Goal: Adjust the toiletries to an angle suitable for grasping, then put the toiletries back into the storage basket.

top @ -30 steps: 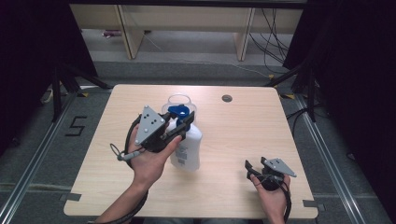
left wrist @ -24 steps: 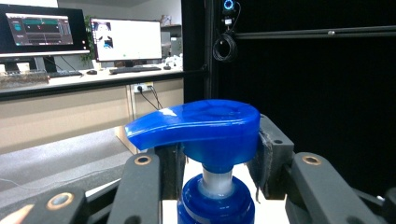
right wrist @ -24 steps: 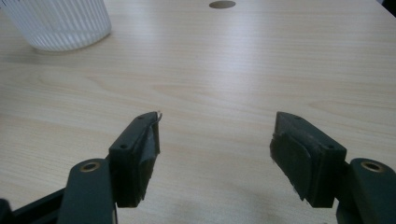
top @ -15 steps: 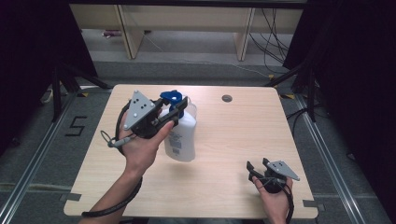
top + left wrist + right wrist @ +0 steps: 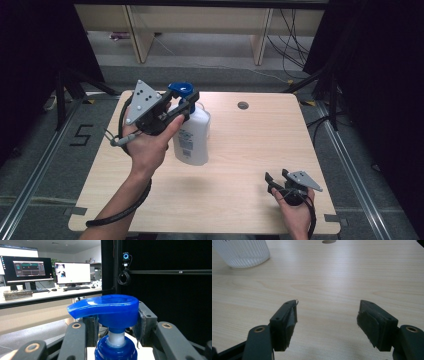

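Seen from above, the left gripper [image 5: 186, 102] pinches the neck of a white pump bottle [image 5: 192, 135] lifted clear of the wooden table [image 5: 240, 150]; its own camera shows the blue pump head [image 5: 105, 307] between the jaws and monitors [image 5: 72, 273] beyond. The right gripper [image 5: 275, 180], jaws spread and holding nothing, apparently rests near the front edge, facing a ribbed clear cup [image 5: 243, 252].

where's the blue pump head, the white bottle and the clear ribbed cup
blue pump head [image 5: 105, 305], left gripper view, on the middle of its top lever.
white bottle [image 5: 192, 137], high view, on the labelled side of its body.
clear ribbed cup [image 5: 243, 251], right gripper view, on its ribbed wall near the base.
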`<state>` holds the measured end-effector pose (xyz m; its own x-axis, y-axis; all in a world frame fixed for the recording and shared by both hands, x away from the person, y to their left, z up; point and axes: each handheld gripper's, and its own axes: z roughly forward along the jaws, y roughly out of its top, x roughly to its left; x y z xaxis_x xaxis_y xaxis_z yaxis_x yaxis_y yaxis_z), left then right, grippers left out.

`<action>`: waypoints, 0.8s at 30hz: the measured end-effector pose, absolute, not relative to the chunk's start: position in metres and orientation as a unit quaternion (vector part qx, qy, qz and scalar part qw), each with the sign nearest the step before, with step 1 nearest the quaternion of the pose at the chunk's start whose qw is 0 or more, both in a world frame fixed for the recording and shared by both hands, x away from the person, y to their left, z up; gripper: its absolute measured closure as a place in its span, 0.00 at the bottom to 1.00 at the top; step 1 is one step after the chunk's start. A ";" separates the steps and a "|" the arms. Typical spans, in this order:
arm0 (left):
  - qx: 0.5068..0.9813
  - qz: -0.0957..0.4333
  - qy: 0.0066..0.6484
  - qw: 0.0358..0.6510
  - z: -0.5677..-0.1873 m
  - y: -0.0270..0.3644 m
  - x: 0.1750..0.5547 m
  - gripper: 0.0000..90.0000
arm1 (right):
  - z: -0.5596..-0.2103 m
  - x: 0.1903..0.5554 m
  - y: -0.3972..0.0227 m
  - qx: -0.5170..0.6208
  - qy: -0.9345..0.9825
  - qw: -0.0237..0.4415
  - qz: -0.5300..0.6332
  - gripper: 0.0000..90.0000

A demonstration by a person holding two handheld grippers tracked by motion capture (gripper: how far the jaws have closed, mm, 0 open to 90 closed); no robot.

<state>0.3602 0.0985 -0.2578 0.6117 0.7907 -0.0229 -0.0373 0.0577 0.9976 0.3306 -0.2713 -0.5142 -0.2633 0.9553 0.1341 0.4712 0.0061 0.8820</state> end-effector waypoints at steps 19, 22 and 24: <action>0.601 0.315 0.315 0.664 -0.256 0.104 0.370 0.66 | -0.514 0.336 -0.265 0.535 0.671 0.274 0.435 0.37; 0.598 0.320 0.318 0.663 -0.256 0.105 0.373 0.66 | -0.513 0.333 -0.262 0.555 0.662 0.269 0.426 0.37; 0.597 0.322 0.320 0.662 -0.257 0.104 0.375 0.66 | -0.513 0.335 -0.266 0.534 0.671 0.290 0.425 0.37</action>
